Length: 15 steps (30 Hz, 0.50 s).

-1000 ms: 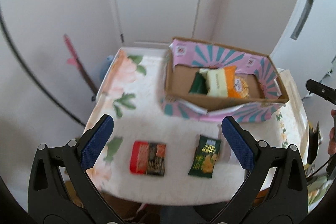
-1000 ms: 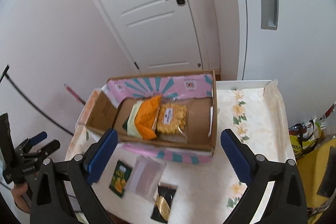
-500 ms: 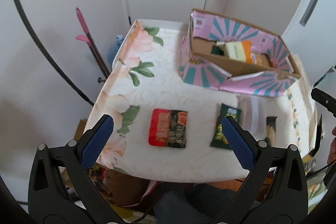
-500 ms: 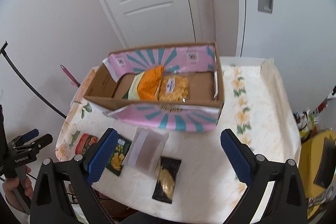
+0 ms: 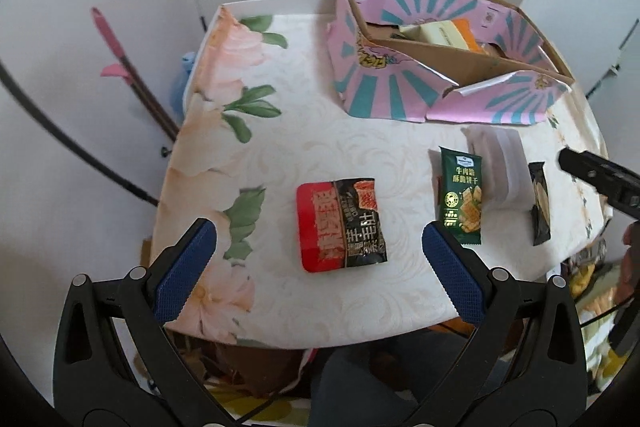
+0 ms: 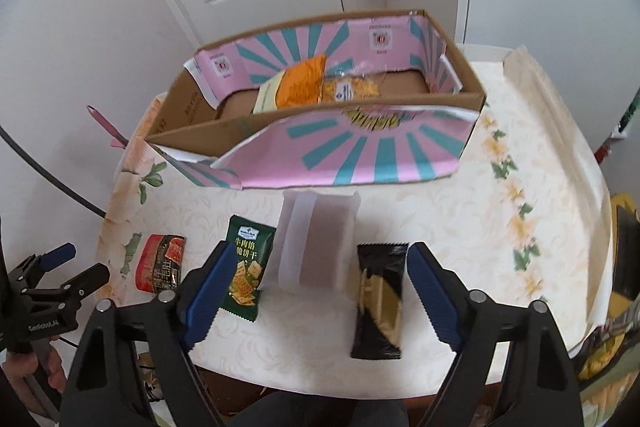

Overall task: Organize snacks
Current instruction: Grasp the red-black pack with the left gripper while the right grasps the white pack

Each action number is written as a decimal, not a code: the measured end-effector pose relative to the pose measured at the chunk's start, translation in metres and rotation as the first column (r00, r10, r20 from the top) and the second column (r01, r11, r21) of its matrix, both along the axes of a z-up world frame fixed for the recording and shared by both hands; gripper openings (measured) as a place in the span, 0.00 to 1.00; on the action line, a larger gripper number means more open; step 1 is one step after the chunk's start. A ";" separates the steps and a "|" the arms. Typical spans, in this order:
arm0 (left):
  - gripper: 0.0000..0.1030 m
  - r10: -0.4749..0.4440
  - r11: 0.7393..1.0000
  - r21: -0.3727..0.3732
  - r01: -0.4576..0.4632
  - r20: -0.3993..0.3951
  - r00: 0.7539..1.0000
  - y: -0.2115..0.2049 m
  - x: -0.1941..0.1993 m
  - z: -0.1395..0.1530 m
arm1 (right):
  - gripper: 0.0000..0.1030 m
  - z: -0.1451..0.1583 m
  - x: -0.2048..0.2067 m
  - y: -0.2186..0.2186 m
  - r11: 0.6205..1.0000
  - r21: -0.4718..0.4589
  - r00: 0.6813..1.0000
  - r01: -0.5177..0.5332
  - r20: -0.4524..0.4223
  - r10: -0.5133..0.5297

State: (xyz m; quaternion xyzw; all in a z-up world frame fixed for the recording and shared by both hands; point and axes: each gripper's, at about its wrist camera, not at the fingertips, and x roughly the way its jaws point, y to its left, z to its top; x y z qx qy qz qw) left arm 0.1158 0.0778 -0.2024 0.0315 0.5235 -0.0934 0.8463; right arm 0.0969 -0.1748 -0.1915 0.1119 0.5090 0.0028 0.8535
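Snack packets lie loose on desk (image 6: 460, 227), awaiting boxing.
Right tongs (image 6: 316, 291), just narrowing, straddle black packet (image 6: 378, 301), unpinched; left tongs (image 5: 320, 267) wide over red packet (image 5: 340, 225).

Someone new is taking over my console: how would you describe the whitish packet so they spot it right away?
Start at the pink and teal cardboard box on the floral tablecloth. Four snack packets lie in a row in front of it; the whitish translucent packet is the one nearest the box. It sits between the dark green cracker packet and the black and gold packet, and is the only pale, unprinted one.
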 end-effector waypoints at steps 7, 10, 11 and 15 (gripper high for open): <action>0.99 -0.078 0.997 0.003 0.079 -0.029 0.997 -0.001 0.013 -0.017 | 0.70 -0.026 0.009 0.019 0.999 -0.029 0.998 0.042 -0.046 -0.043; 0.99 -0.108 0.994 0.002 0.109 -0.048 0.993 -0.005 0.018 -0.027 | 0.67 -0.039 0.015 0.024 0.998 -0.040 0.996 0.052 -0.068 -0.055; 0.99 -0.115 0.993 0.003 0.115 -0.052 0.992 -0.007 0.019 -0.031 | 0.67 -0.042 0.017 0.026 0.998 -0.044 0.996 0.055 -0.072 -0.058; 0.99 -0.132 0.991 -0.011 0.131 -0.075 0.988 -0.011 0.025 -0.045 | 0.67 -0.054 0.022 0.030 0.996 -0.060 0.993 0.072 -0.087 -0.077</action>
